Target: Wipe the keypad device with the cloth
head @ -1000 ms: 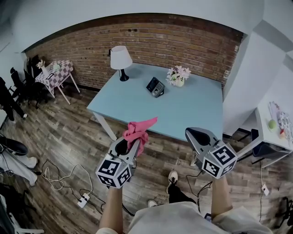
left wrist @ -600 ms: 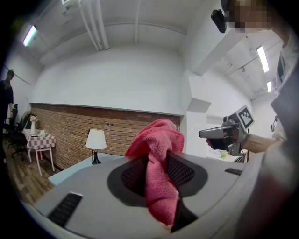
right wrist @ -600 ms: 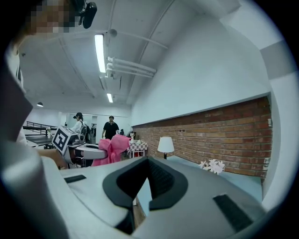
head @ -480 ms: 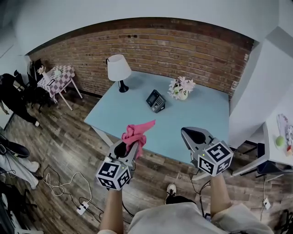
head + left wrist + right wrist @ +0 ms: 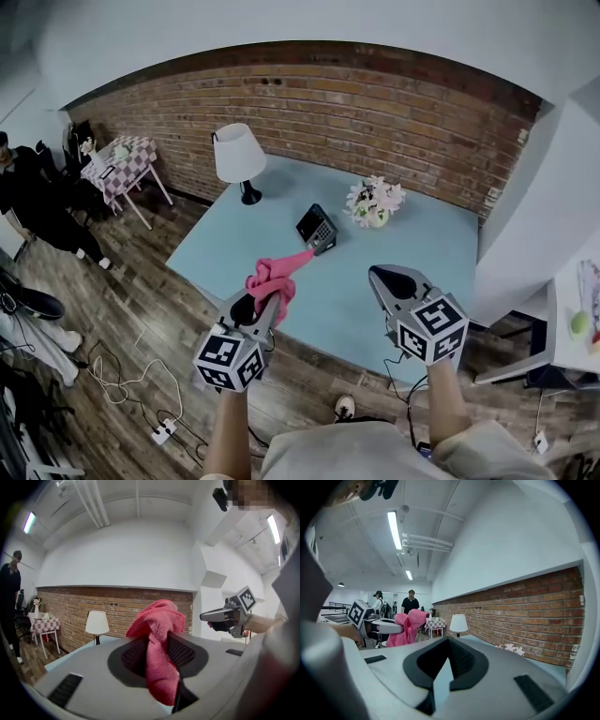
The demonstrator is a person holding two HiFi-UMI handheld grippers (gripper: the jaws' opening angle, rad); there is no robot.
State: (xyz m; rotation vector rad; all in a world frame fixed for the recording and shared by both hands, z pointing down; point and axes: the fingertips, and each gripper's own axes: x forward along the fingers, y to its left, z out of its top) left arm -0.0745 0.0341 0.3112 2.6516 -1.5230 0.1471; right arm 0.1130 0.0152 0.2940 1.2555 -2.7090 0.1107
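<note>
Reaching forward on bare forearms, both hands hold their tools about level, side by side and short of the keypad device (image 5: 317,228), aimed its way; the left gripper (image 5: 265,307) is pinching one pink cloth (image 5: 275,276), which bunches above its jaws and hangs down between them; the right gripper (image 5: 382,277) is pressed together with nothing in it; counted, that makes two grippers, one cloth, one keypad device, one lamp (image 5: 234,157) and one vase of flowers (image 5: 375,202); the keypad device sits tilted on the light blue desk (image 5: 412,244), with the lamp to its left and the flowers just to its right; a brick wall (image 5: 375,112) runs behind it; far to its left stand a small checkered table (image 5: 117,155) and a person in dark clothes (image 5: 28,197).
</note>
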